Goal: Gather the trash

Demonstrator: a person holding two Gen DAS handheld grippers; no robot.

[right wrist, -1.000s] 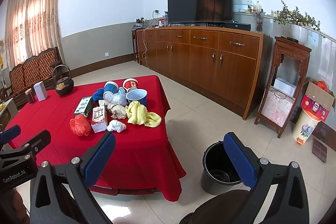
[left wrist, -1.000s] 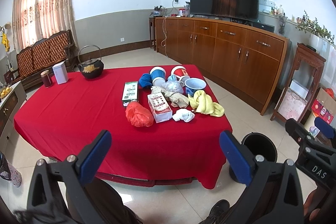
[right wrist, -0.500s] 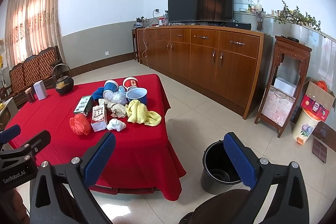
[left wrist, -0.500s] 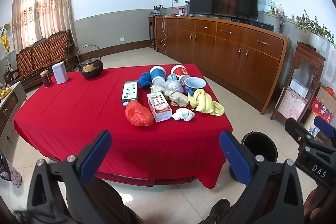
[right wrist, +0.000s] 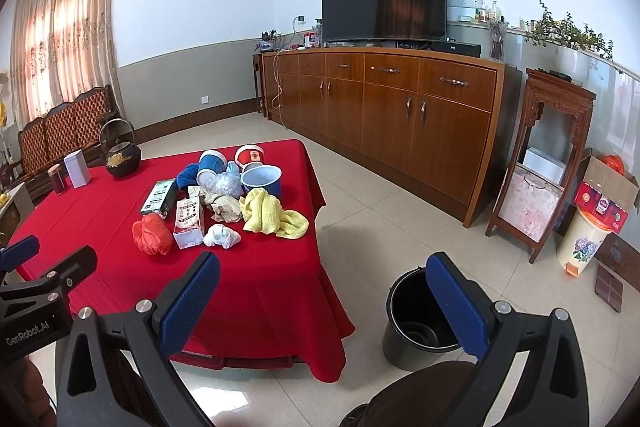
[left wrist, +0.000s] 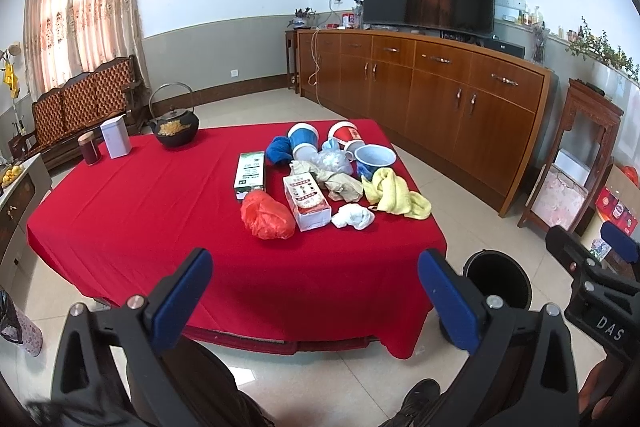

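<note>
A heap of trash lies on the red-clothed table [left wrist: 140,211]: a red plastic bag [left wrist: 266,217], a white carton [left wrist: 306,202], a crumpled white tissue [left wrist: 354,217], brown paper [left wrist: 342,187], a green box [left wrist: 251,174] and a clear plastic bag [left wrist: 334,161]. A black bucket [right wrist: 416,323] stands on the floor right of the table. My left gripper [left wrist: 316,301] is open, held well short of the table's near edge. My right gripper [right wrist: 326,303] is open too, low between the table corner and the bucket. Neither holds anything.
Red and blue paper cups [left wrist: 304,139], a blue bowl [left wrist: 374,161], a blue cloth [left wrist: 279,149] and a yellow towel [left wrist: 396,197] sit by the trash. A black kettle [left wrist: 175,131], white tin [left wrist: 115,138] and jar [left wrist: 89,149] stand far left. A long wooden cabinet [right wrist: 400,115] lines the wall.
</note>
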